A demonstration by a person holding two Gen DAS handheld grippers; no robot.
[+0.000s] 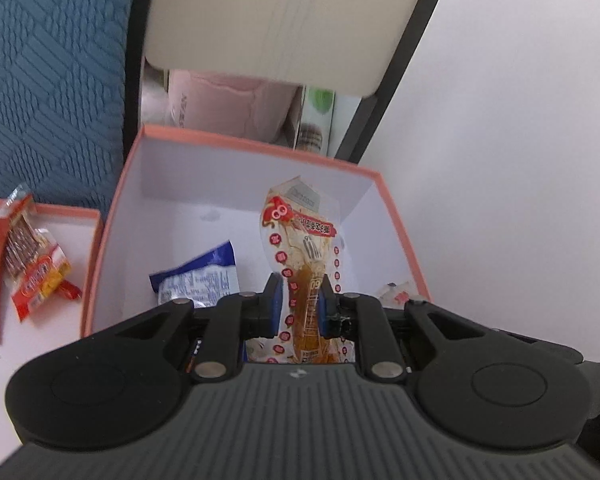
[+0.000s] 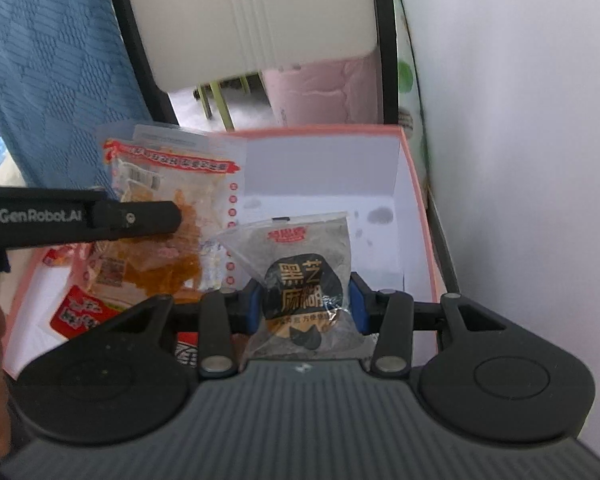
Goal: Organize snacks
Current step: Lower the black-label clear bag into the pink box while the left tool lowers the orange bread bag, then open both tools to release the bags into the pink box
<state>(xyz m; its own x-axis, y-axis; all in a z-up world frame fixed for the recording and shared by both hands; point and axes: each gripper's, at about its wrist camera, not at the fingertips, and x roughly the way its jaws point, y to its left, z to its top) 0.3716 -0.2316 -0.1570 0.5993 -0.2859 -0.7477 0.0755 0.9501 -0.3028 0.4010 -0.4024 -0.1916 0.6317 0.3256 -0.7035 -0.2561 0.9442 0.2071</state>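
Note:
My left gripper is shut on a clear snack packet with red trim and orange filling, held upright over the open pink-rimmed white box. From the right wrist view that same packet hangs at the left, pinched by the left gripper's black fingers. My right gripper is shut on a clear packet of grey powder with a black label, above the same box. A blue and white packet lies on the box floor.
A second pink-rimmed tray at the left holds red snack packets. A red packet lies low in the box at the left. A white wall stands at the right, a blue patterned cloth at the left, a cream panel behind.

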